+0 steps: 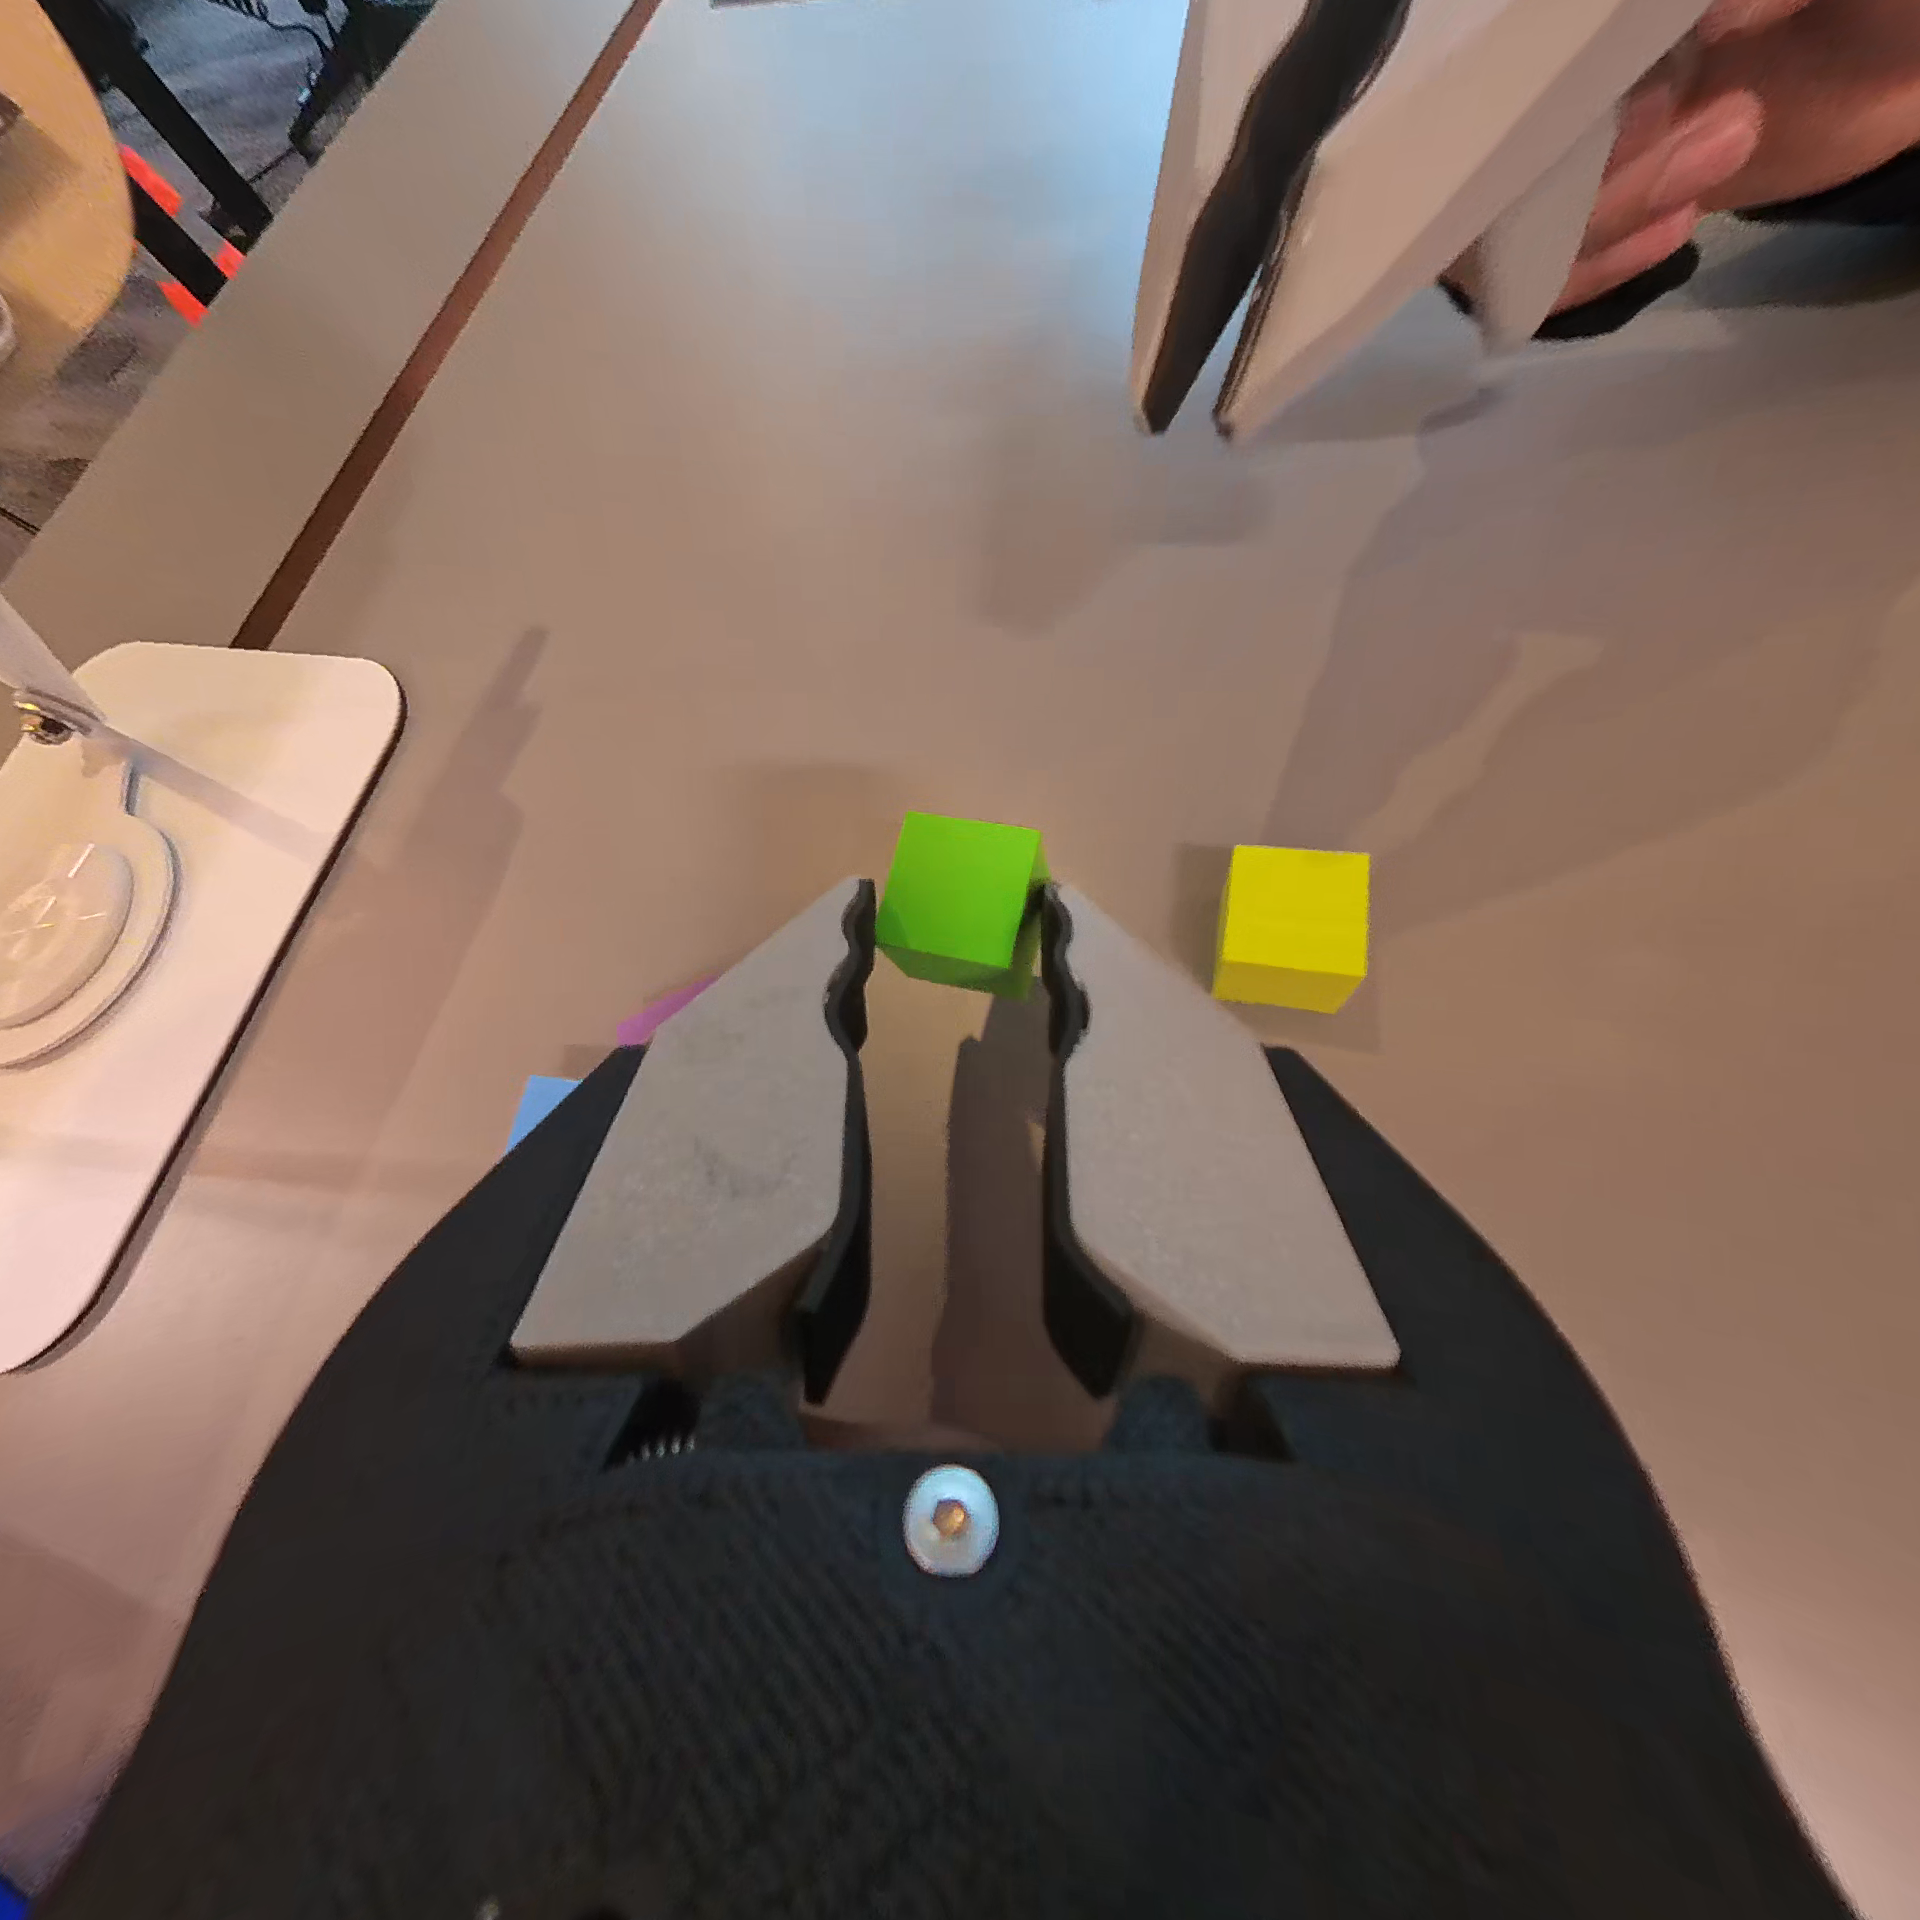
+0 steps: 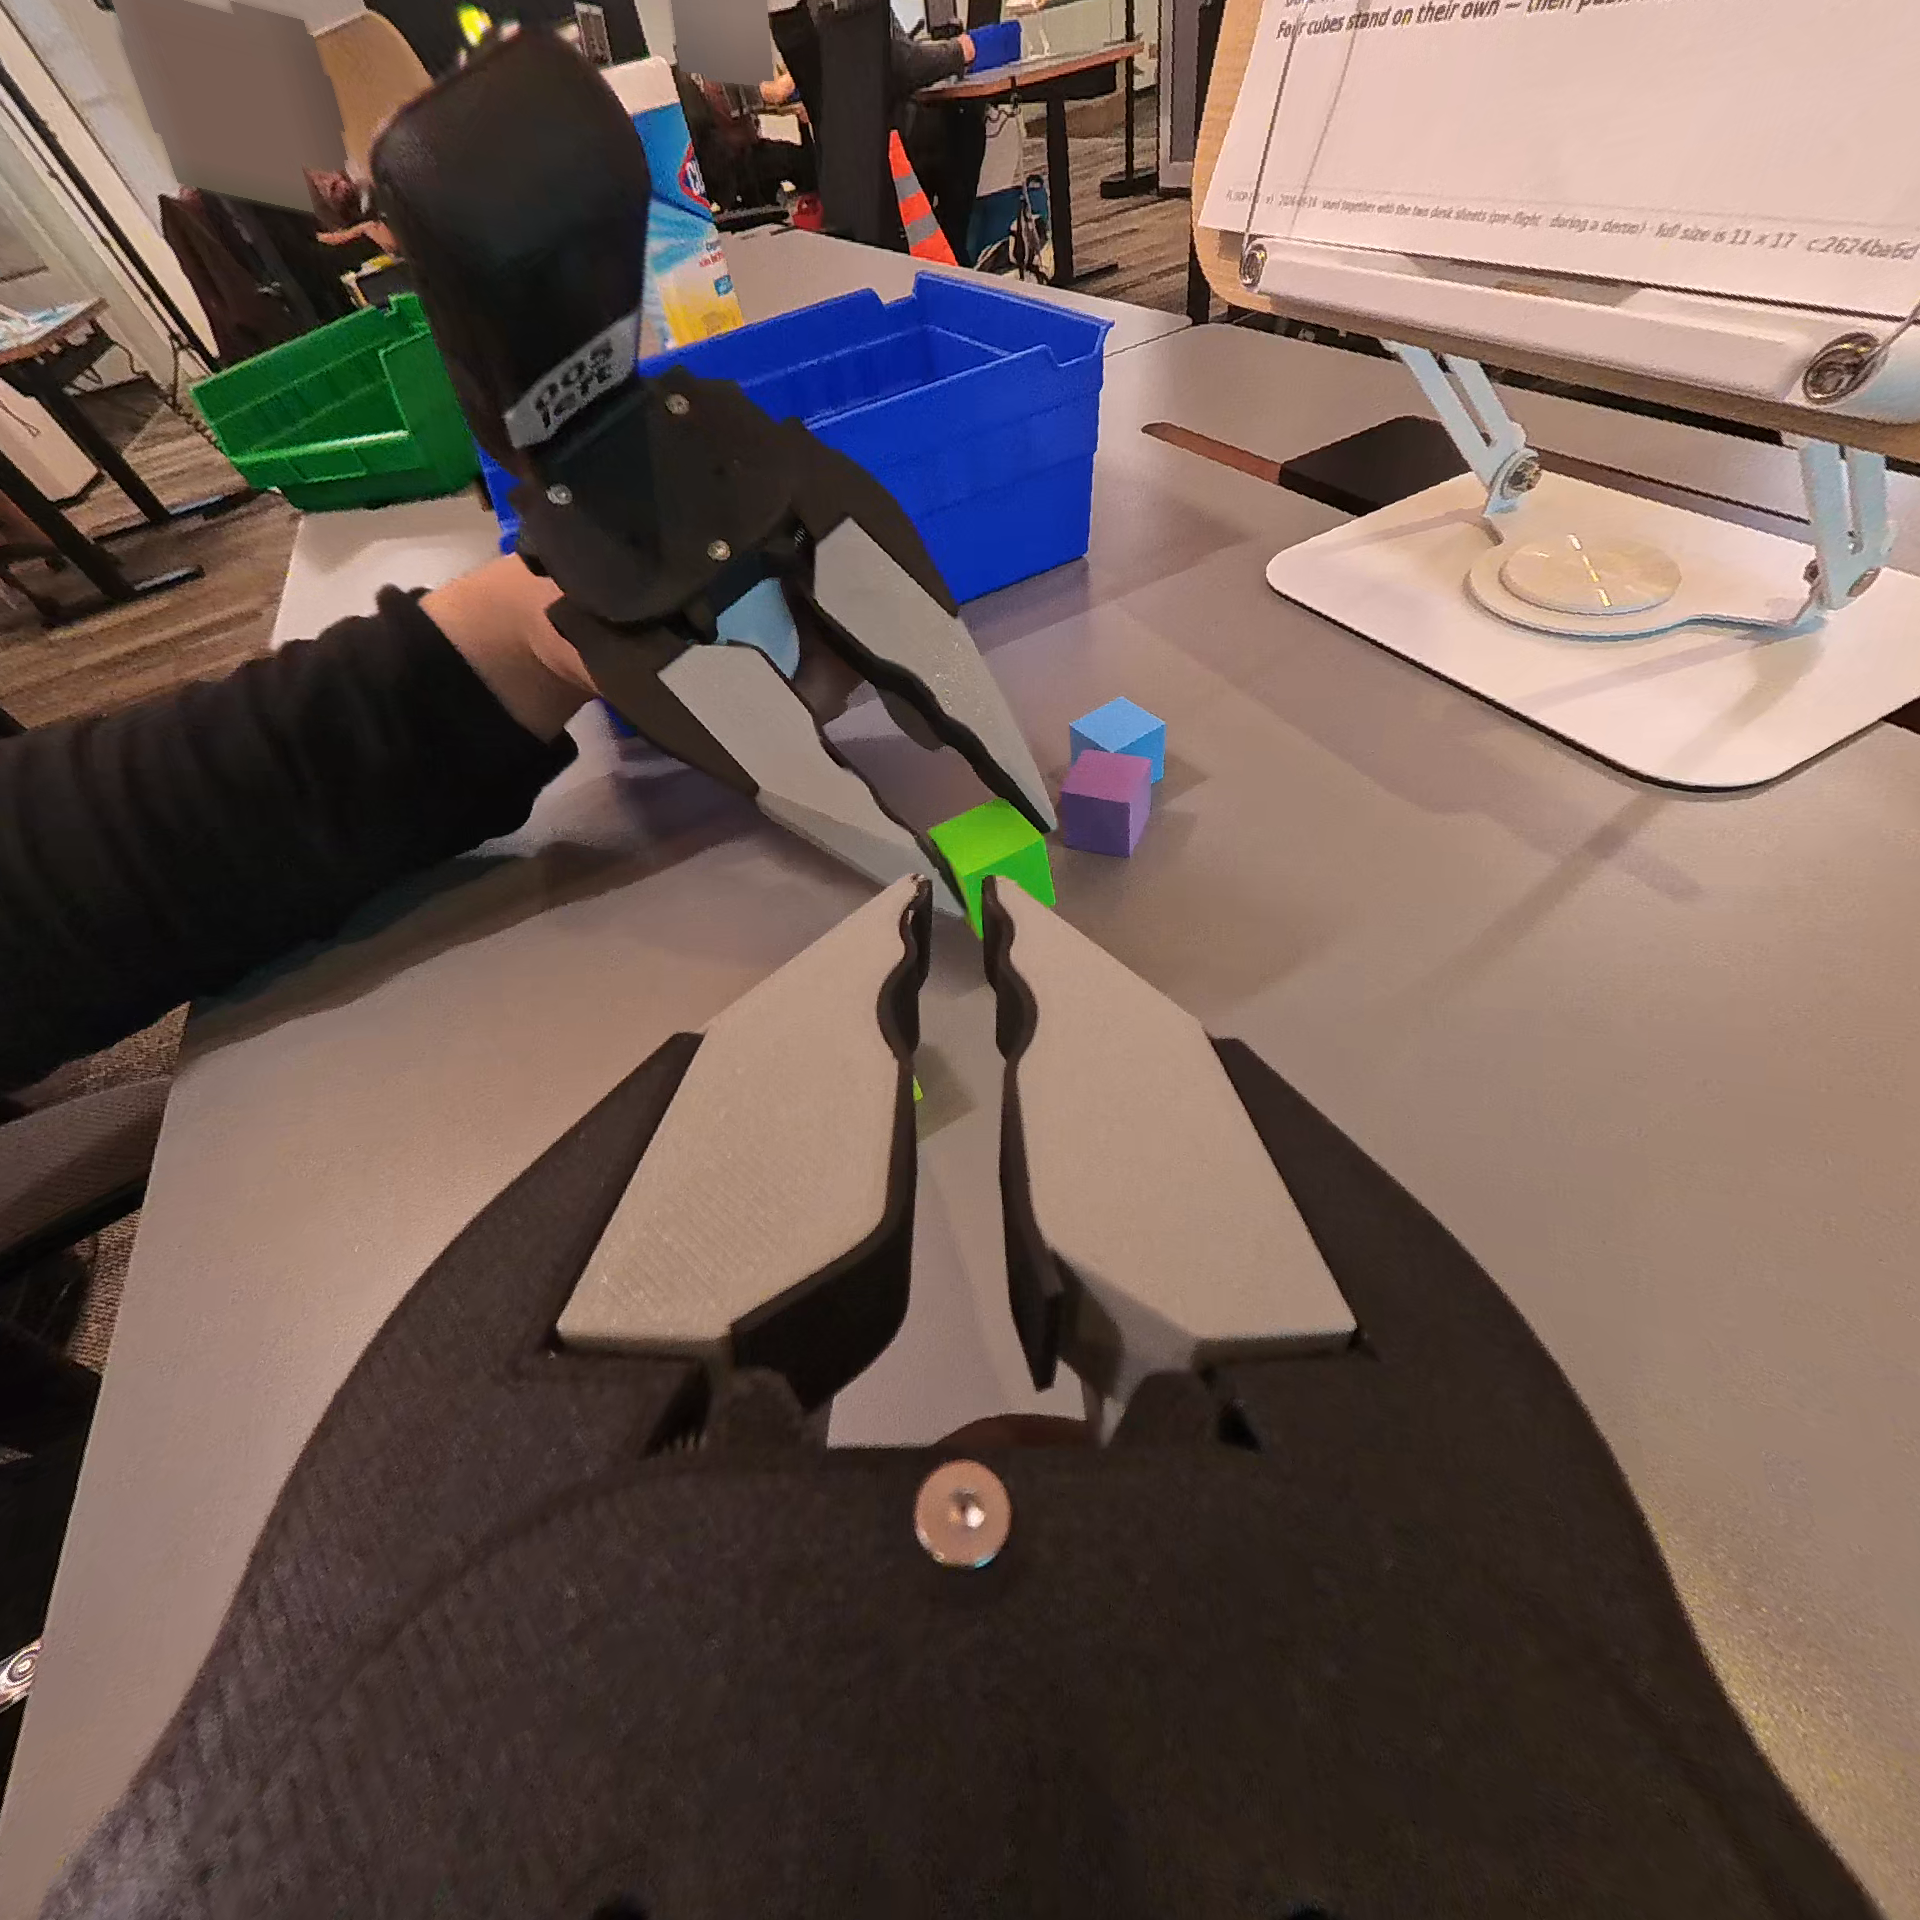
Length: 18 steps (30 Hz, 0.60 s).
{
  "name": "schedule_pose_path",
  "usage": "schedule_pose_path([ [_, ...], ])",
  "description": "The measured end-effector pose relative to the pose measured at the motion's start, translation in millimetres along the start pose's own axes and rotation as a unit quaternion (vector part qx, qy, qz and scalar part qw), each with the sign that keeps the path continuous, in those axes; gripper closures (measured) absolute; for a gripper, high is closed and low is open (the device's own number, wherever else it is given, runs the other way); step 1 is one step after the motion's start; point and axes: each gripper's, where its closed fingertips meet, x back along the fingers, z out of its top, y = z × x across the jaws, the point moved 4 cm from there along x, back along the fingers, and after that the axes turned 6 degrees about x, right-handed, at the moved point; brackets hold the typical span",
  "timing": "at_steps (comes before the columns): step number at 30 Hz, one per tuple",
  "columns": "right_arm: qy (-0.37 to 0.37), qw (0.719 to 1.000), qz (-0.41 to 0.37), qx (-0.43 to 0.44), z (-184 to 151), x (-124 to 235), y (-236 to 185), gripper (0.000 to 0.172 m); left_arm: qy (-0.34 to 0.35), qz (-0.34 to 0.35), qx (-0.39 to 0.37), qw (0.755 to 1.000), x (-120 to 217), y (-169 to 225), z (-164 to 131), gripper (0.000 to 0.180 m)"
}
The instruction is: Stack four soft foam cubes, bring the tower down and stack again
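My left gripper (image 1: pixel 956 914) grasps the green foam cube (image 1: pixel 961 904), both wavy pads pressed on its sides; in the right wrist view my own fingers cover that cube's lower edge. The yellow cube (image 1: pixel 1291 928) sits at 3 o'clock of it on the table (image 1: pixel 727 468). The purple cube (image 2: pixel 1107 802) and blue cube (image 2: pixel 1120 730) touch, but the left wrist view shows only slivers of them behind my finger. My right gripper (image 2: pixel 954 904) is nearly clenched on nothing, a narrow slit between its tips.
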Motion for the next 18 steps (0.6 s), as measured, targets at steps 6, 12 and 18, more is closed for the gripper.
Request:
schedule_pose_path([
  [6,0.004,1.000,-0.005,0.003,2.0,2.8,1.4,0.165,-0.034,0.006,0.039,0.999,4.6,17.2,6.1,0.151],
  [12,0.009,1.000,-0.008,0.000,3.2,4.8,3.0,0.165,-0.039,0.016,-0.006,0.999,6.3,41.8,12.5,0.151],
  [18,0.009,1.000,-0.009,0.000,3.2,5.3,3.2,0.165,-0.050,0.015,0.002,0.999,1.9,47.8,10.9,0.151],
])
